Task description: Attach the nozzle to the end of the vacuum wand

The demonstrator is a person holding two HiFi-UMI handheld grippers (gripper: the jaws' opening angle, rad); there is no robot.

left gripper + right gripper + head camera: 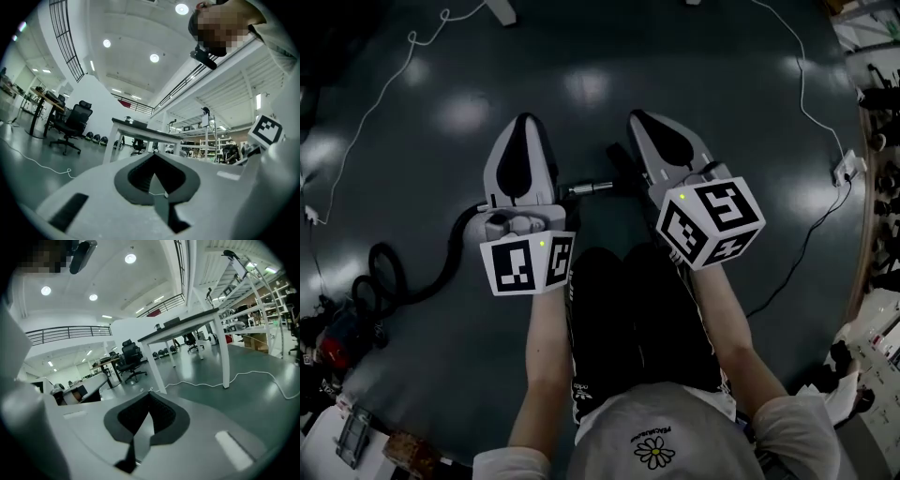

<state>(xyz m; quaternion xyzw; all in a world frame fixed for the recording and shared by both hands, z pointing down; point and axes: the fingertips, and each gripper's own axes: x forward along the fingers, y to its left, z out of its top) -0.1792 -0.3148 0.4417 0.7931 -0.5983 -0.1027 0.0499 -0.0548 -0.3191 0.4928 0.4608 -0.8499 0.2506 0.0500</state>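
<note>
In the head view both grippers are held up close under the camera, above the dark floor. The left gripper and the right gripper are both shut with nothing between the jaws. Between them, down on the floor, shows a short metal tube end of the vacuum wand beside a dark part that I cannot make out. A black hose curls off to the left towards a red vacuum body. The left gripper and right gripper views look out level across the room, with neither wand nor nozzle in sight.
White cables trail over the floor, and a power strip with a black cable lies at the right. Clutter lines the right and lower left edges. A white table and office chairs stand ahead.
</note>
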